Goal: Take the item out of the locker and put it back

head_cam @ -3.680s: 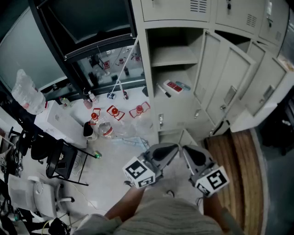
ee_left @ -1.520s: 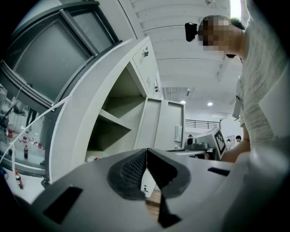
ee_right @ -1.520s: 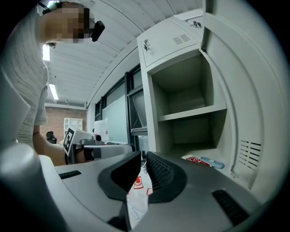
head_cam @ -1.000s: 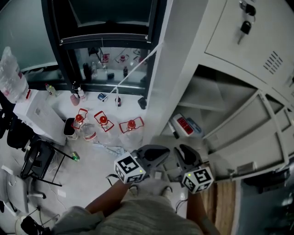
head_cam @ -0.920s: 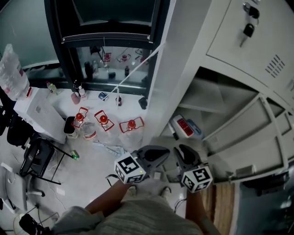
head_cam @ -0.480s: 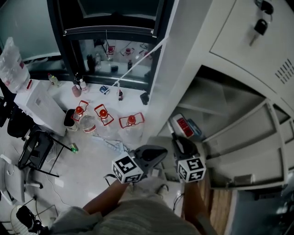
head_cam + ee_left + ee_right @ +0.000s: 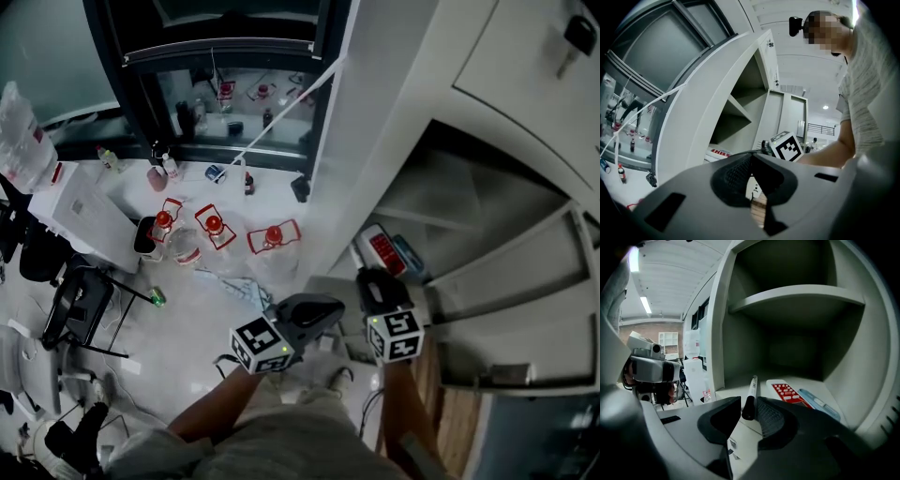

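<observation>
A: The grey locker [image 7: 375, 131] is open, then?

B: Wide open, with one shelf [image 7: 797, 294] across the upper part. Everything sits on the compartment floor under it.

A: And the two grippers?

B: The left gripper [image 7: 751, 157] hangs back outside, jaws pressed together on nothing. The right gripper [image 7: 749, 405] is at the locker mouth, jaws spread.

A: What's inside?

B: A white keypad with red buttons [image 7: 787, 393], a pale blue slab [image 7: 820, 404] beside it, and a marker [image 7: 751, 394] lying flat. Its dark end points out into the gap between the right jaws — not pinched.
</observation>
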A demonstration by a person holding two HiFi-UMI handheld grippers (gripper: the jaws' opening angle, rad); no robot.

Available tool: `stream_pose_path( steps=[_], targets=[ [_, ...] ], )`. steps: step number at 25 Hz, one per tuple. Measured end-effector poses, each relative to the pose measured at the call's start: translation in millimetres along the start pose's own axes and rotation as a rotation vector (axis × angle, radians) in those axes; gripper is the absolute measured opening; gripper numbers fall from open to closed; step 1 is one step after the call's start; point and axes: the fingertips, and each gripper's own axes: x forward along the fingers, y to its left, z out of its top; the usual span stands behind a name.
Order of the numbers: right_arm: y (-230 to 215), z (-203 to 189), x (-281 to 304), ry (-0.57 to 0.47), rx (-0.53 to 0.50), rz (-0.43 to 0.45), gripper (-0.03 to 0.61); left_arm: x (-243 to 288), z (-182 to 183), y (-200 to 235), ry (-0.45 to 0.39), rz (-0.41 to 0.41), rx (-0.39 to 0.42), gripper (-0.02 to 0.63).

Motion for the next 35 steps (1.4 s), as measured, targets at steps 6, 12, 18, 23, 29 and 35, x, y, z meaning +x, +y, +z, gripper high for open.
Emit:
stream_pose_path(
  steps=[6, 12, 18, 23, 29, 35],
  targets=[
    [1.3, -1.2, 0.2, -0.009, 0.024, -0.005, 0.081, 4.8, -7.9, 0.5, 0.005, -0.013, -0.008, 0.005],
    [2.3, 0.4, 0.1, -0.011, 0.073, 0.005, 0.08, 4.1, -10.4, 0.2, -0.004, -0.006, -0.017, 0.005],
    [-2.0, 0.5, 1.2, -0.027, 0.109, -0.001, 0.078, 3.4, -12.3, 2.2, -0.003, 0.014, -0.026, 0.005],
    [-0.9, 7.6, -2.9, -0.08, 0.085, -0.02, 0.077, 1.7, -10.0, 2.8, -0.011, 0.017, -0.022, 0.005],
    [-0.7, 15.6, -13.8, -0.149, 0.067, -0.055, 0.077, 1.7, -9.2, 4.8, 0.0, 0.028, -0.025, 0.005],
    [0.7, 31.3, -30.7, -0.211, 0.039, -0.069, 0.077, 6.5, -7.2, 3.0, 0.0, 0.012, -0.008, 0.005]
  ],
)
